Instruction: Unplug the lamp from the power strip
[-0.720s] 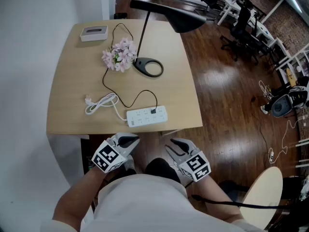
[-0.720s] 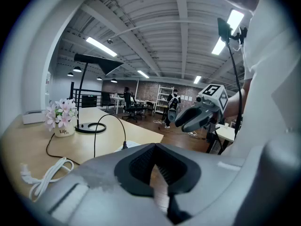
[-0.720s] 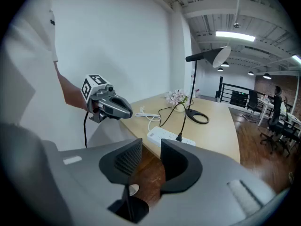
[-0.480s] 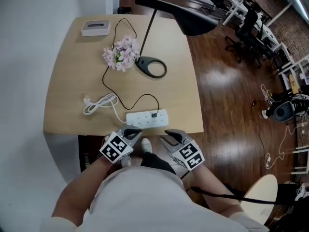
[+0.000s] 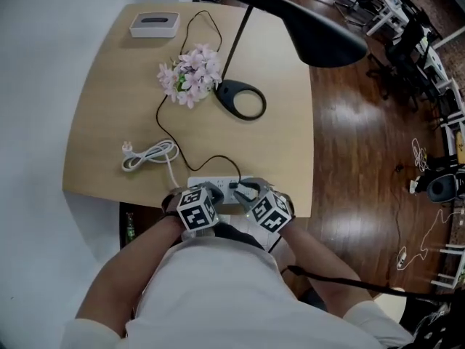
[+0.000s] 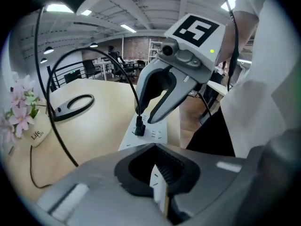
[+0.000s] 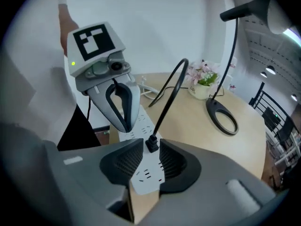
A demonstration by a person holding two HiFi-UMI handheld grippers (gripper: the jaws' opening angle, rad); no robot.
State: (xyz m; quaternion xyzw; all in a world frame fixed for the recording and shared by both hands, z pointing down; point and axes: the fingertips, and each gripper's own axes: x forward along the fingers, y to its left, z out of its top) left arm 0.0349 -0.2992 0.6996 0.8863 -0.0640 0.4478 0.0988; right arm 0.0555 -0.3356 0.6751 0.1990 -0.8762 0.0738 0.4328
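A white power strip (image 5: pixel 221 184) lies at the table's near edge, with the lamp's black plug (image 7: pixel 152 144) standing in it. The black cord (image 5: pixel 168 133) runs back to the lamp's ring base (image 5: pixel 242 99), and the lamp head (image 5: pixel 323 27) hangs over the table's right side. My right gripper (image 7: pixel 151 147) is open, its pads close on either side of the plug (image 6: pixel 139 127). My left gripper (image 7: pixel 124 126) is shut, its tips down on the strip (image 7: pixel 141 121) just left of the plug. Seen from the head camera, the left gripper (image 5: pixel 208 190) and right gripper (image 5: pixel 244 193) cover much of the strip.
A pot of pink flowers (image 5: pixel 190 75) stands left of the lamp base. A white box (image 5: pixel 154 24) sits at the far left corner. The strip's own white cable and plug (image 5: pixel 147 155) lie coiled to the left. Wooden floor (image 5: pixel 363 158) lies to the table's right.
Both grippers have moved forward from below the table's edge onto the power strip. The right one now straddles the plug and the left one rests on the strip.
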